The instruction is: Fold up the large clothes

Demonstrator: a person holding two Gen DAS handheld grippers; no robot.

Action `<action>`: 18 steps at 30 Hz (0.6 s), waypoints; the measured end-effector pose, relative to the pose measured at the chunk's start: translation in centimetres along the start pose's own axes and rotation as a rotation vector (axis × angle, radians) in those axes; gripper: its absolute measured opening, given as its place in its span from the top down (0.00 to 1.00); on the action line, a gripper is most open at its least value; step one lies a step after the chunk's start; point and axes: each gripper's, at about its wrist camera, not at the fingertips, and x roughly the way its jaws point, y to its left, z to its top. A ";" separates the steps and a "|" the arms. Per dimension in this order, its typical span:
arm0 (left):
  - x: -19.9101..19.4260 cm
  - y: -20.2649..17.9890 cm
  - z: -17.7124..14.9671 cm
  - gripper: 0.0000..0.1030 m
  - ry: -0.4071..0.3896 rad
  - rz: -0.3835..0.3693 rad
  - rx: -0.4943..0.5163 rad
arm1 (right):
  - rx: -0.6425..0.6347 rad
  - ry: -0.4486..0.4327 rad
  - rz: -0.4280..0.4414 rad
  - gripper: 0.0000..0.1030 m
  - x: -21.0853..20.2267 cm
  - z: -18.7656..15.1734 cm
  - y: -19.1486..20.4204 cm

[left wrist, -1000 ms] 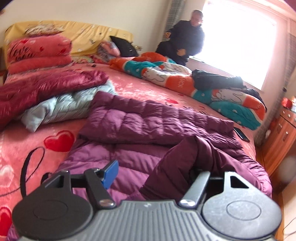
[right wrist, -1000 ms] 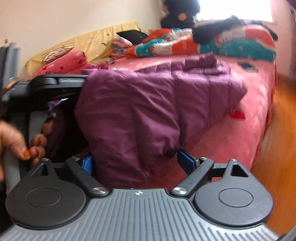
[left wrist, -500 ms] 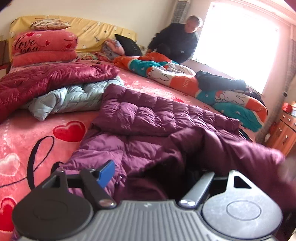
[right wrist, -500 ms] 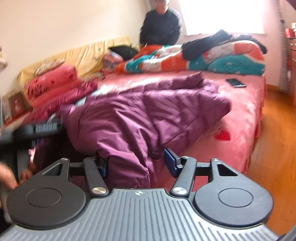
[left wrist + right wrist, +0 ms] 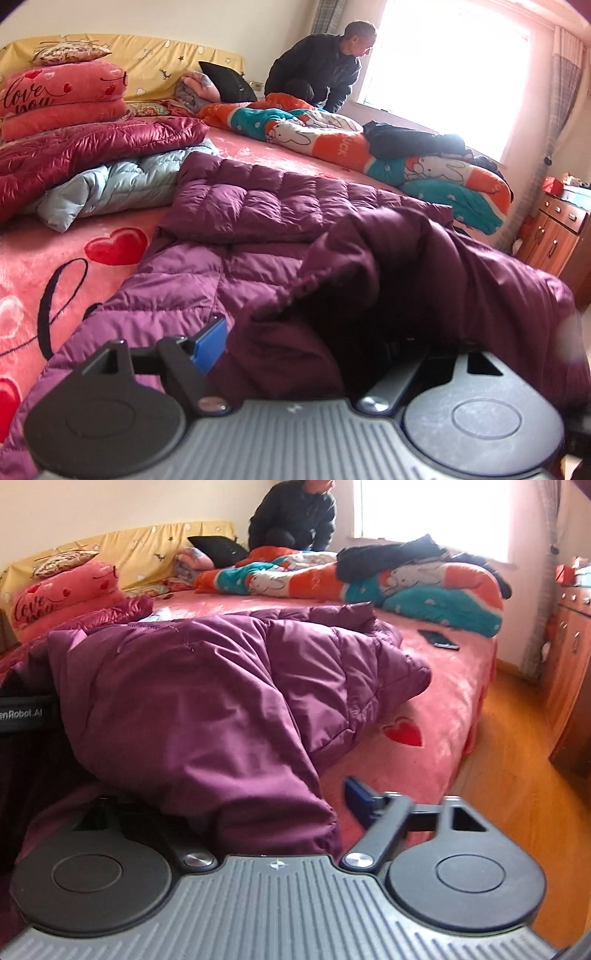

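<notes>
Purple quilted down jacket (image 5: 236,199): soft, slippery; grab hem. Right gripper (image 5: 295,805) closing around sleeve, unpinched; left gripper (image 5: 314,343) grip unclear.

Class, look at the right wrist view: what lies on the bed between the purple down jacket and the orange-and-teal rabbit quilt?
In the right wrist view, a dark phone lies on the pink bedspread between the purple down jacket and the rabbit quilt; otherwise that stretch is bare.

A purple quilted down jacket (image 5: 236,206) lies crumpled on the pink bed (image 5: 44,254), one part folded over, its dark lining exposed.
</notes>
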 end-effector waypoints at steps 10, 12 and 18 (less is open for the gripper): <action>-3.1 -2.0 -1.0 0.26 -0.009 -0.091 0.092 | 0.046 -0.115 -0.088 0.81 -5.8 1.9 -3.4; -4.2 -2.9 -1.5 0.26 0.000 -0.139 0.131 | 0.066 -0.160 -0.125 0.81 -8.0 1.9 -4.6; -6.9 -6.6 -4.4 0.23 0.119 -0.342 0.291 | 0.177 -0.178 -0.281 0.82 -12.8 -0.5 -9.6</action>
